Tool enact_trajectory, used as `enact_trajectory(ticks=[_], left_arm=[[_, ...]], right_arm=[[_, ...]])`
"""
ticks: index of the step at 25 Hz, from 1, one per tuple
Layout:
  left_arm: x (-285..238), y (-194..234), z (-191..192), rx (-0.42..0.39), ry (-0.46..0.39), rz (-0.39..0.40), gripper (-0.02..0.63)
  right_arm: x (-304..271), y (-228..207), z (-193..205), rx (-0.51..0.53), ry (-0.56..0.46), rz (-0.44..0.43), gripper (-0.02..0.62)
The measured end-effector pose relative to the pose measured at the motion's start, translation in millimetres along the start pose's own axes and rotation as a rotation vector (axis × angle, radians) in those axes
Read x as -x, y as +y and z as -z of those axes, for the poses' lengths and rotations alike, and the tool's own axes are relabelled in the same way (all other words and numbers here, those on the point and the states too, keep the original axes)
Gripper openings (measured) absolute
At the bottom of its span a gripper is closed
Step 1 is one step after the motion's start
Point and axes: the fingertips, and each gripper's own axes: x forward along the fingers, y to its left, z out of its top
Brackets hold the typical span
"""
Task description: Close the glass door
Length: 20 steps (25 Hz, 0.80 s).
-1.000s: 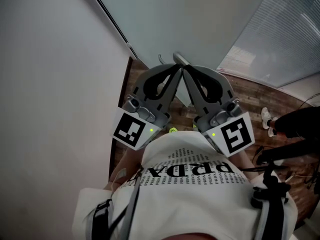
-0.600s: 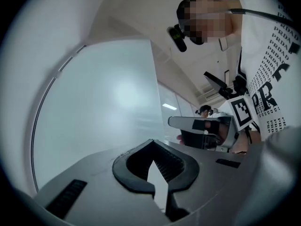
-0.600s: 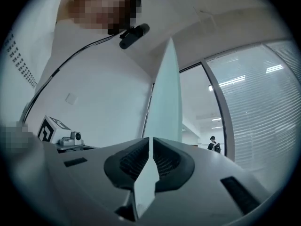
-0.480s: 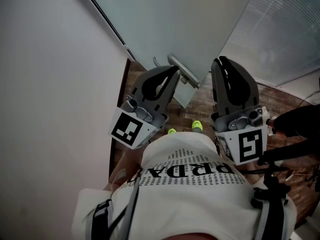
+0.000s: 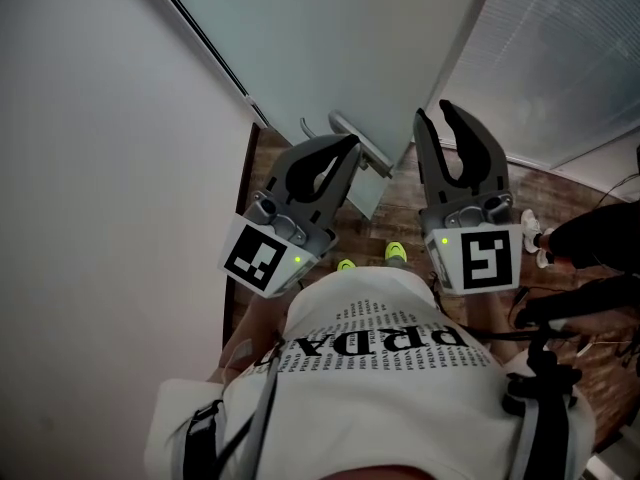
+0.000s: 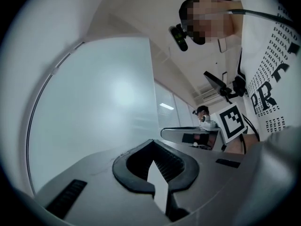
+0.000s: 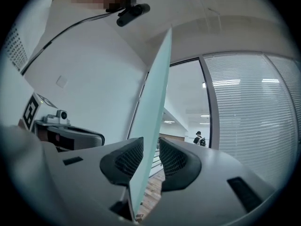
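Grippers at the door (image 5: 340,38)
Shirt (image 5: 380,368) reads "PRDA"; right gripper (image 5: 433,113), earlier clamped, now spread astride the door's edge; left gripper (image 5: 352,140) beside the door stays pressed together.

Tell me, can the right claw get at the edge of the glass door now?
Probably yes: the right claw is open, and the edge of the glass door shows in the gap between its jaws, nothing blocking.

A white wall (image 5: 100,168) rises at left, slatted blinds (image 5: 570,58) at right, with brown wooden floor (image 5: 398,213) between them.
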Motion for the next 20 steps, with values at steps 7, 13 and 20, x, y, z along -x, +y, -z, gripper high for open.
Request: enact_trajectory(ticks=[7,13,20], left_arm=[[3.0,-0.6,-5.8,-0.023,-0.035,0.023,-0.005],[5.3,1.3,-10.7,-0.014,-0.040,0.005,-0.005],[1.0,1.8,-12.5,-0.020,-0.039,-0.007,-0.005]], right_arm=[[-10.7,3.0,7.4,0.001,0.046,-0.030,0.069],[-16.7,17.1,-3.4,0.052,0.009,-0.057,0.069],[-17.0,24.0,-6.6,-0.027,0.009,-0.117,0.057]])
